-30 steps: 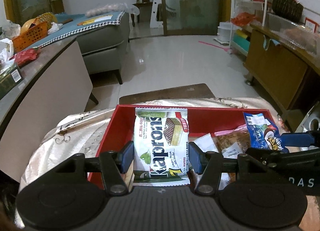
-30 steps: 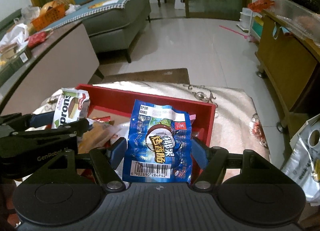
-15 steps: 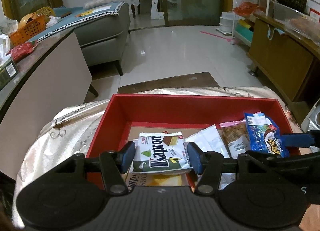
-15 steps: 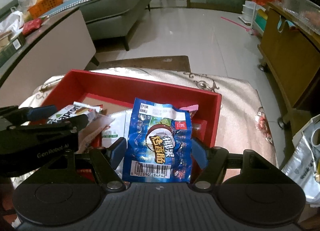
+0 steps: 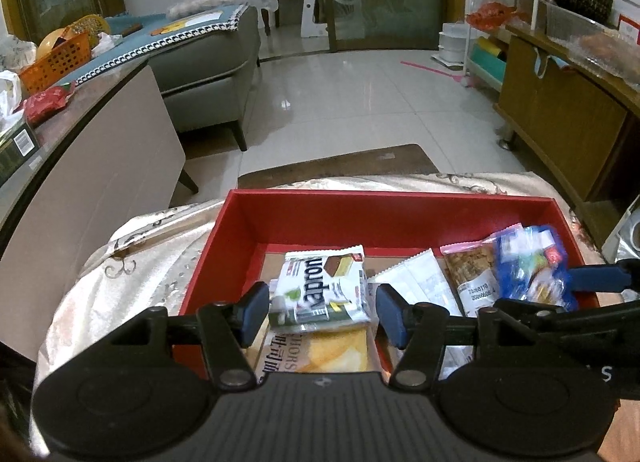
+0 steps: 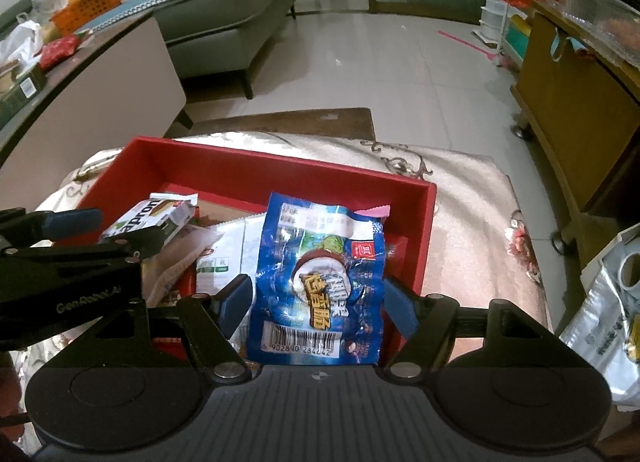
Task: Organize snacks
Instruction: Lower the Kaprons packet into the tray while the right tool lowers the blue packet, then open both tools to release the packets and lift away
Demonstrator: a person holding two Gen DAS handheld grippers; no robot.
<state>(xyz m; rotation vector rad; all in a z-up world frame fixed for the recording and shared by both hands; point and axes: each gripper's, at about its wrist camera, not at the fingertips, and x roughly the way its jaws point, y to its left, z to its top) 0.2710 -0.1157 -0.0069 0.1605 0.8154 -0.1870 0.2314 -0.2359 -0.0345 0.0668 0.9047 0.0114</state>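
My left tongs [image 5: 318,312], just widened, flank the white-and-green wafer packet [image 5: 322,286] without pressing it. It lies in the red rectangular tray [image 5: 384,214]. My right tongs [image 6: 318,300], also just widened, bracket the blue glossy sausage pouch [image 6: 320,282] over the tray's right end.

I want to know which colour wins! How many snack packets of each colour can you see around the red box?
White and green wafer packet: 1
Plain white packet: 1
Yellow packet: 1
Brown packet with pink top: 1
Blue packet: 1
Total: 5 that show clearly; more may be hidden underneath.
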